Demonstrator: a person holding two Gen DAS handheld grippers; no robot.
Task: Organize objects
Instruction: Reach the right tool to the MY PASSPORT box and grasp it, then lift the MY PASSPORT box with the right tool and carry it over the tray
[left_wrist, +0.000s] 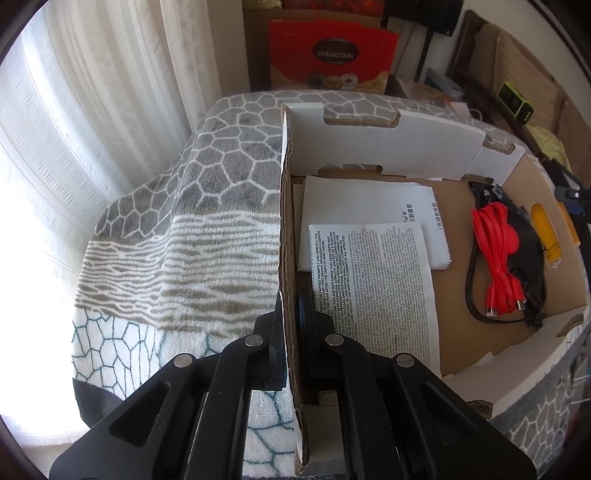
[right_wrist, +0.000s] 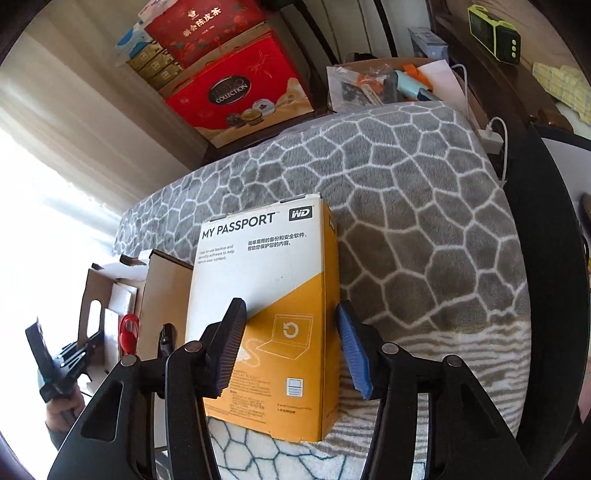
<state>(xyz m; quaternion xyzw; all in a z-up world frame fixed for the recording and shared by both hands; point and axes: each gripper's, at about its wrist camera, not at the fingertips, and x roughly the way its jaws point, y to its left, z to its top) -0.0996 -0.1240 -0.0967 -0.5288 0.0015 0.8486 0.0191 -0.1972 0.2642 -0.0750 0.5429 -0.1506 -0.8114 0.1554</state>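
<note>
My left gripper (left_wrist: 290, 332) is shut on the left wall (left_wrist: 286, 229) of an open cardboard box, one finger on each side of it. Inside the box lie printed paper sheets (left_wrist: 373, 280), a coiled red cable (left_wrist: 496, 254), a black cable (left_wrist: 476, 291) and a yellow object (left_wrist: 546, 236). My right gripper (right_wrist: 291, 343) is open, its blue-padded fingers (right_wrist: 352, 347) standing either side of a white-and-yellow "My Passport" box (right_wrist: 266, 295) that lies flat on the blanket. The cardboard box (right_wrist: 162, 291) shows to its left in the right wrist view.
A grey and white patterned blanket (left_wrist: 177, 229) covers the surface. Red gift boxes (right_wrist: 236, 96) stand behind it. A bin of small items (right_wrist: 384, 85), a white charger (right_wrist: 491, 138) and a green device (right_wrist: 495, 33) are at the back right. Curtains (left_wrist: 92, 110) hang at the left.
</note>
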